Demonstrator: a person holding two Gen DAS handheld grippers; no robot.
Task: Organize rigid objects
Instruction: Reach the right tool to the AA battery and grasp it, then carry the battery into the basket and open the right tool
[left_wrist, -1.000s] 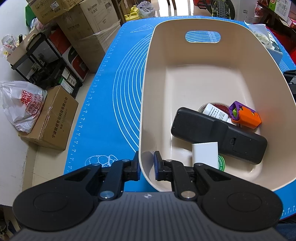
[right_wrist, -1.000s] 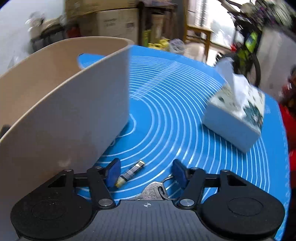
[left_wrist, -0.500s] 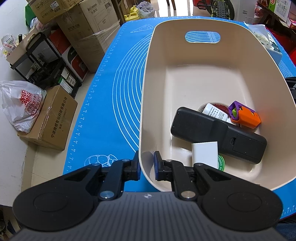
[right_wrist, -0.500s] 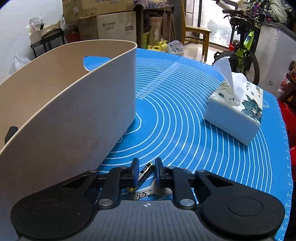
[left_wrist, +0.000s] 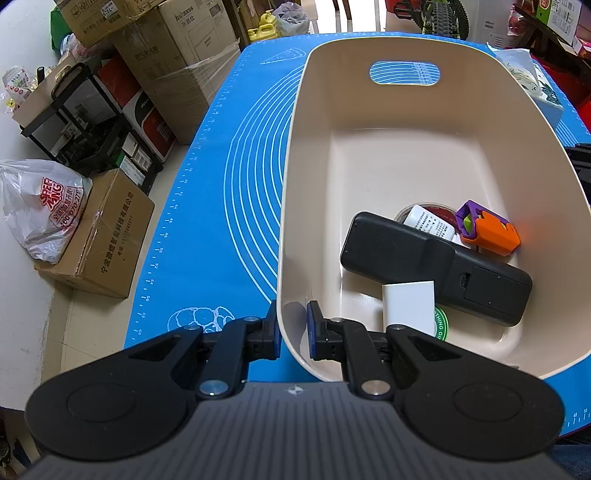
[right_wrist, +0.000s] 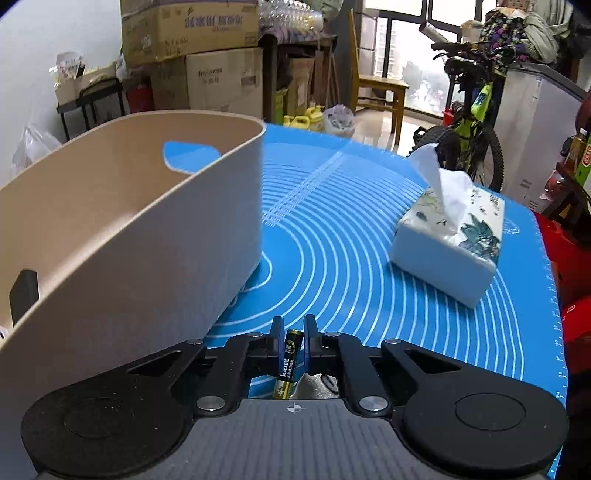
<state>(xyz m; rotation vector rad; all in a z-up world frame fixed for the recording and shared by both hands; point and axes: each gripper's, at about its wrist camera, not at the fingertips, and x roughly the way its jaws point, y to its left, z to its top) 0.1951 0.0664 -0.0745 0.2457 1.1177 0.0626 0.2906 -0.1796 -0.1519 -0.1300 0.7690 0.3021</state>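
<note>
- White plastic bag (left_wrist: 42, 210), at nine o'clock in the left wrist view: red "SPEED KING" and "400-070-27…".
- Cardboard box (left_wrist: 105, 240) beside it: Chinese print, hard to make out.
- Green round sticker (left_wrist: 441, 325) inside the beige bin (left_wrist: 295, 184): "…THING ON…".
- Blue mat (left_wrist: 221, 206): ruler numbers along its edge.
- Carton (right_wrist: 221, 20), at eleven o'clock in the right wrist view: blue Chinese characters.

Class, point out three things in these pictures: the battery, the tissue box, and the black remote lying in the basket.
battery (right_wrist: 289, 354): right wrist view, on its black label.
tissue box (right_wrist: 439, 266): right wrist view, on its white side.
black remote (left_wrist: 406, 254): left wrist view, on its back.
</note>
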